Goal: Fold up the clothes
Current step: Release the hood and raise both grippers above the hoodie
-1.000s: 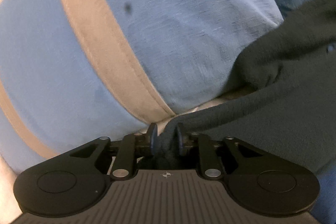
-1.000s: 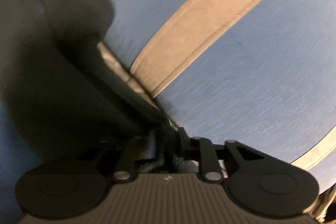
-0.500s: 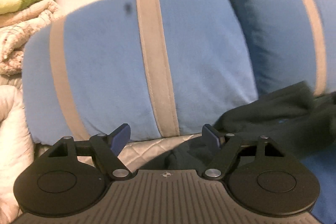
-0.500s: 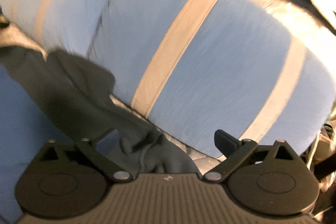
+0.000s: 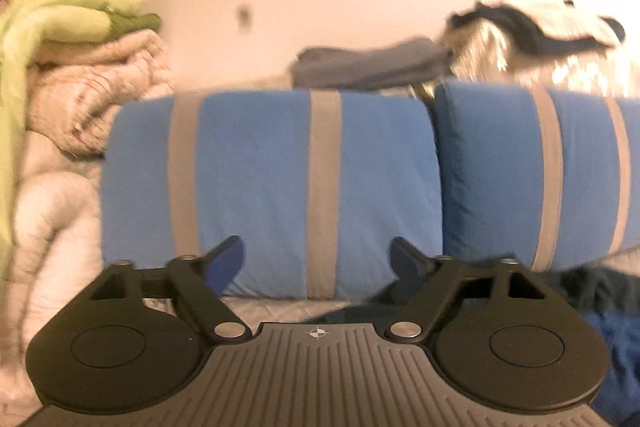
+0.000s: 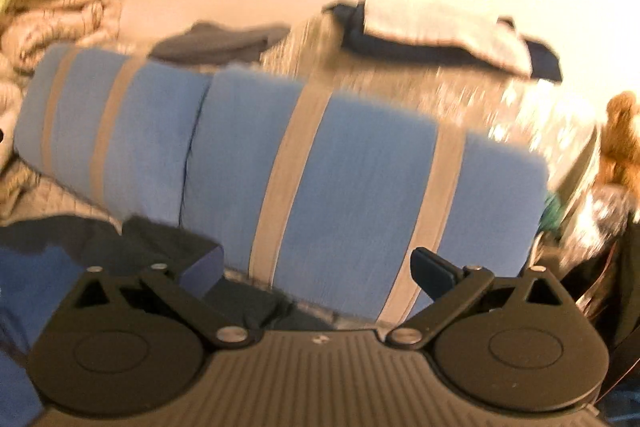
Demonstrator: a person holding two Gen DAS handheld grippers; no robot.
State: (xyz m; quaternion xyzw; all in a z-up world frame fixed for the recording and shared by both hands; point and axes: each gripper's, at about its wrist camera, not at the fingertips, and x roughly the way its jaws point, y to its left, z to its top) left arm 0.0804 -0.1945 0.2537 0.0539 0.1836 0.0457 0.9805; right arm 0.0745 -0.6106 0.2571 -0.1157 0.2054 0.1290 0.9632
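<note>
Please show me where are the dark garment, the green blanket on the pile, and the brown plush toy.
dark garment (image 6: 168,239): right wrist view, on its folded edge before the pillows.
green blanket (image 5: 76,19): left wrist view, on its top fold.
brown plush toy (image 6: 620,139): right wrist view, on its blurred body.

Warm, bright light; motion blur throughout, fisheye bending at edges.
</note>
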